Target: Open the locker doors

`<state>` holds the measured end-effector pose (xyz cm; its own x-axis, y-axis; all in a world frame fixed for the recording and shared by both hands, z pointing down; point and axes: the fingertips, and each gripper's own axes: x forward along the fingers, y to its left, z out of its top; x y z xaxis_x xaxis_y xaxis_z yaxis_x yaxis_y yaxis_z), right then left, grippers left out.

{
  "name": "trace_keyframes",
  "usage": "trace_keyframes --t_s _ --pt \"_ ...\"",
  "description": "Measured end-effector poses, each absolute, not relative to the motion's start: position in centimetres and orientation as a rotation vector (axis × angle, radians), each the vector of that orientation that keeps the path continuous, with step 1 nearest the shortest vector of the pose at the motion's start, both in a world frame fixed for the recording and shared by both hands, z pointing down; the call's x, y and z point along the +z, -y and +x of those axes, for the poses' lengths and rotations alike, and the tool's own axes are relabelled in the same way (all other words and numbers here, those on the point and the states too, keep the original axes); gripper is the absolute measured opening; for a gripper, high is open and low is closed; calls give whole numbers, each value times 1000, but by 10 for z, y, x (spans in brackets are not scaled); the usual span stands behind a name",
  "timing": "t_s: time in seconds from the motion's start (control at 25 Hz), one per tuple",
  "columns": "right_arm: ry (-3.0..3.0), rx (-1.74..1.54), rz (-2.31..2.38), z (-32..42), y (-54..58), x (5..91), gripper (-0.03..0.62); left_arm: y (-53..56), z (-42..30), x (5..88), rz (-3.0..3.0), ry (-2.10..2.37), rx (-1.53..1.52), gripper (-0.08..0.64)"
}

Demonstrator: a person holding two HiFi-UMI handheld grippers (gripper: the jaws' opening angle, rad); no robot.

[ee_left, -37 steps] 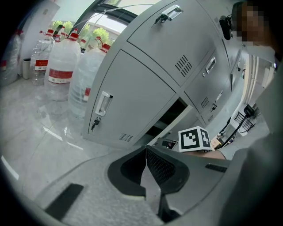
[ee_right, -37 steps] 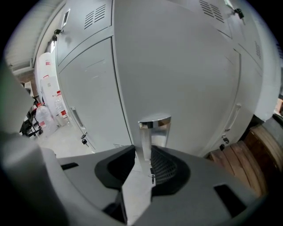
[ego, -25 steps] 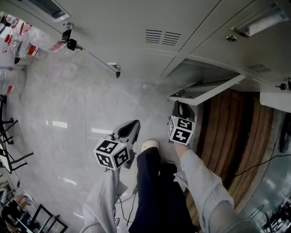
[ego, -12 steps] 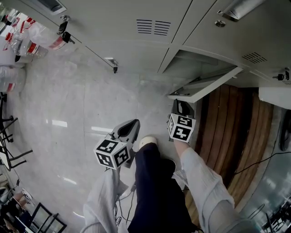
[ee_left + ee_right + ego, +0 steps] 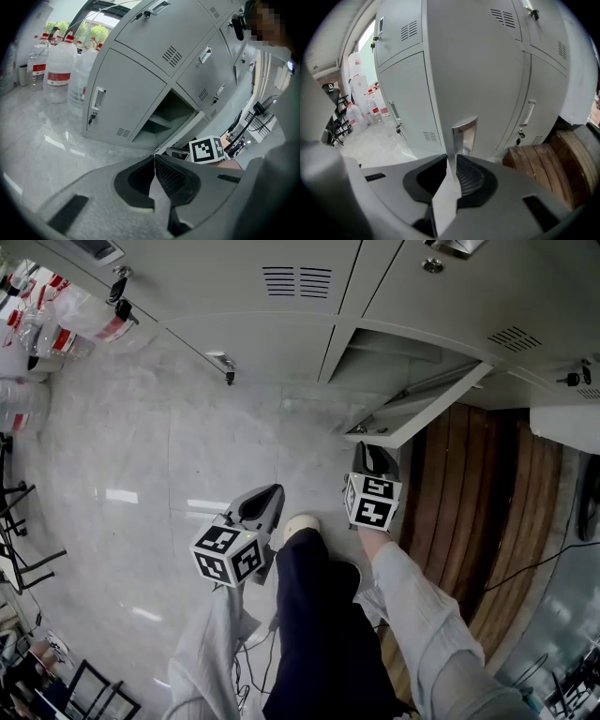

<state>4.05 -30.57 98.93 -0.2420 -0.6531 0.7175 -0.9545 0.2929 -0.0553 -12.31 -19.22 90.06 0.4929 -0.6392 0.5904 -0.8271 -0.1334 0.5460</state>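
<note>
Head view: a grey locker door (image 5: 424,407) in the bottom row stands swung partly out above the floor (image 5: 187,474). Its free edge is at the right tool (image 5: 371,451), and the left tool (image 5: 270,495) hangs apart over the tiles.

Left gripper view: jaws pressed together, nothing between them.

Right gripper view: jaws closing, pinching the door's thin edge just below its recessed metal handle (image 5: 465,136).

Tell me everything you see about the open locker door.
The locker door is plain grey metal, with a shiny sunken handle near its free edge. It belongs to a bottom locker and stands swung partly out. The right gripper has that edge between its jaws, which are closing on it.
</note>
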Motion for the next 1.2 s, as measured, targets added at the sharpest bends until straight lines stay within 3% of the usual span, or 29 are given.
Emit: trace_keyframes --t_s 1.2 --pt "1938 684 1460 88 269 992 29 182 -98 901 1901 1165 330 11"
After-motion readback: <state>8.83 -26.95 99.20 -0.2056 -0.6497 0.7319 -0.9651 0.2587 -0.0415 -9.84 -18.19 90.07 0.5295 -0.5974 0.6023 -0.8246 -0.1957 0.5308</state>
